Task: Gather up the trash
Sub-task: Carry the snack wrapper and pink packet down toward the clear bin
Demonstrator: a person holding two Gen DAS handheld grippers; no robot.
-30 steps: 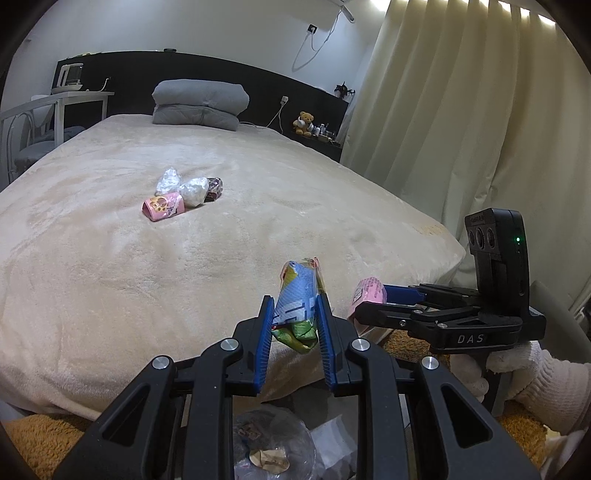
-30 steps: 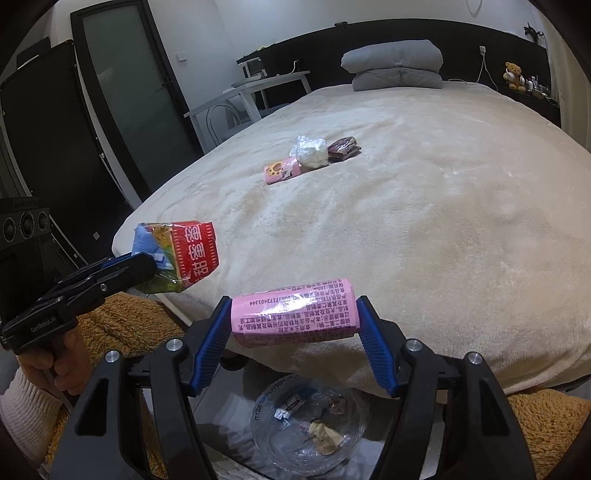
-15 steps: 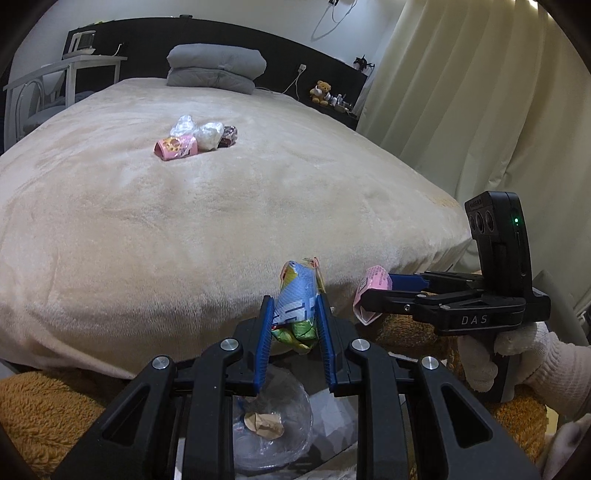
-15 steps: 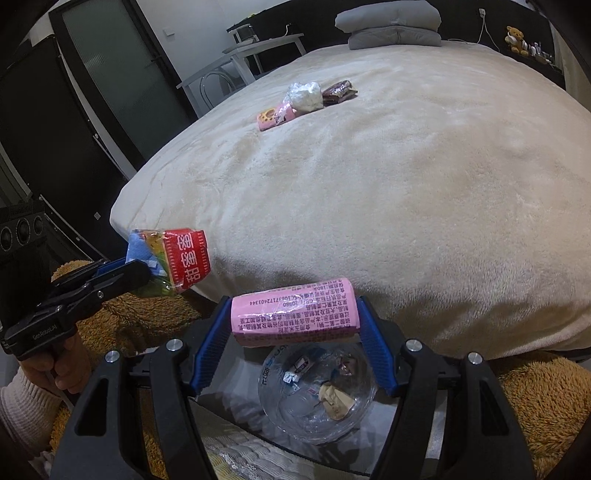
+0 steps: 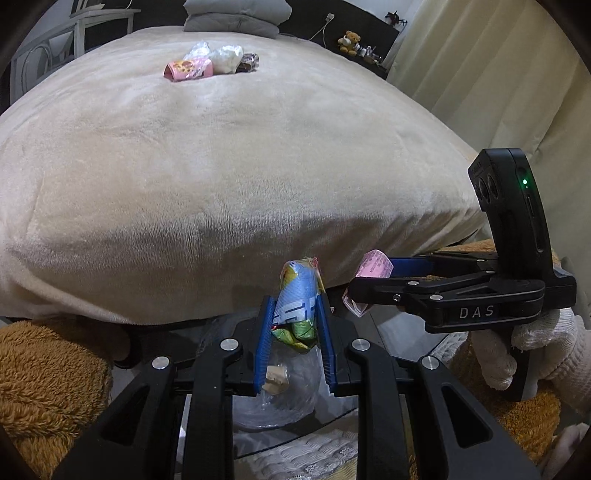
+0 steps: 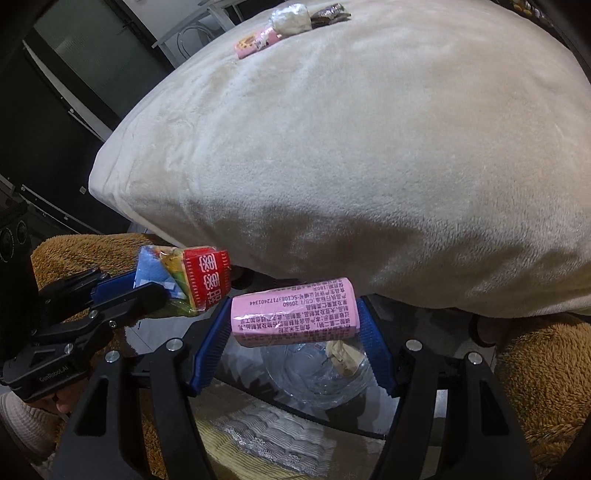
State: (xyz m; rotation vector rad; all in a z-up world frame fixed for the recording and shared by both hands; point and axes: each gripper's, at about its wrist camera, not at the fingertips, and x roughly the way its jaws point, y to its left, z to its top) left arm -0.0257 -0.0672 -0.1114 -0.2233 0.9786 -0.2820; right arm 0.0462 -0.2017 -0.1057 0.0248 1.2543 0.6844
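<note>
My left gripper (image 5: 295, 306) is shut on a blue, green and red snack wrapper (image 5: 299, 310), which also shows in the right wrist view (image 6: 192, 280). My right gripper (image 6: 293, 314) is shut on a pink printed wrapper (image 6: 293, 312), seen from the left wrist view (image 5: 373, 266) just right of my left gripper. Both hold their wrappers above a clear plastic-lined bin (image 6: 317, 373) on the floor at the foot of the bed; the bin also shows in the left wrist view (image 5: 280, 398). More trash lies far up the bed: a pink packet (image 5: 188, 69), a white crumpled bag (image 5: 229, 59) and a dark wrapper (image 5: 248, 62).
The cream blanket-covered bed (image 5: 221, 166) fills the view ahead. Brown fluffy rugs (image 5: 48, 373) lie on both sides of the bin. Curtains (image 5: 498, 74) hang at the right. A desk and chair (image 6: 199, 29) stand by the bed's left side.
Both grippers have dropped lower and tilted down at the foot of the bed, wrappers still held. The bin below has come more fully into view.
</note>
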